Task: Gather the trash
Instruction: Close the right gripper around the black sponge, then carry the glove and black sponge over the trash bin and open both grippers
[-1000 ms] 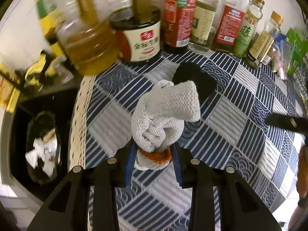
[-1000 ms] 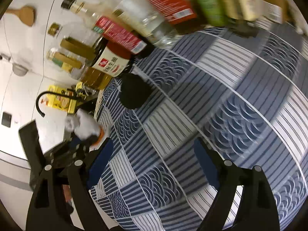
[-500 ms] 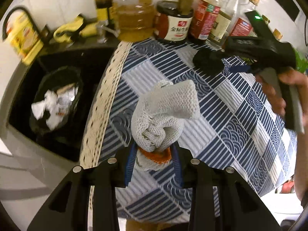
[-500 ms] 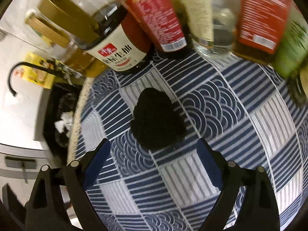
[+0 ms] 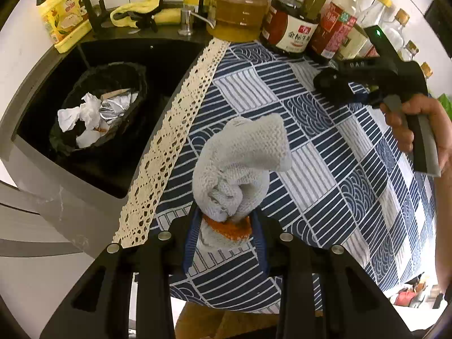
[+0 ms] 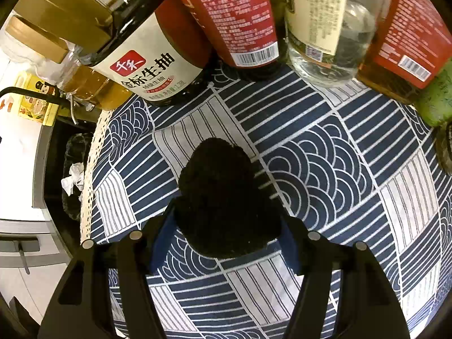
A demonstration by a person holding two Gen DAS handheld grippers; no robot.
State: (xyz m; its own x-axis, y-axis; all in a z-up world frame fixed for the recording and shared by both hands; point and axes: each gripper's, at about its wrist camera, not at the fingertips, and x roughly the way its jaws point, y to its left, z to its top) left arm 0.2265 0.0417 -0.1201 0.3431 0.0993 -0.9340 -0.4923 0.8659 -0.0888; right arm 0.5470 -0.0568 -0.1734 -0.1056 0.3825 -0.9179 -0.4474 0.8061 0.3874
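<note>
Left wrist view: the left gripper [image 5: 224, 227] clamps a grey knitted glove with an orange cuff [image 5: 240, 166] above the blue patterned tablecloth [image 5: 325, 169] (black-lined trash bin [image 5: 70, 138] at left).

Right wrist view: the right gripper [image 6: 226, 240] brackets a black fuzzy wad [image 6: 223, 200] on the cloth; whether its pads grip it, I cannot tell.

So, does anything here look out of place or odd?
Nothing is spilled or broken. One oddity: the left gripper holds a grey knitted glove and the right gripper straddles a black cloth wad, both fabric rather than obvious trash.
</note>
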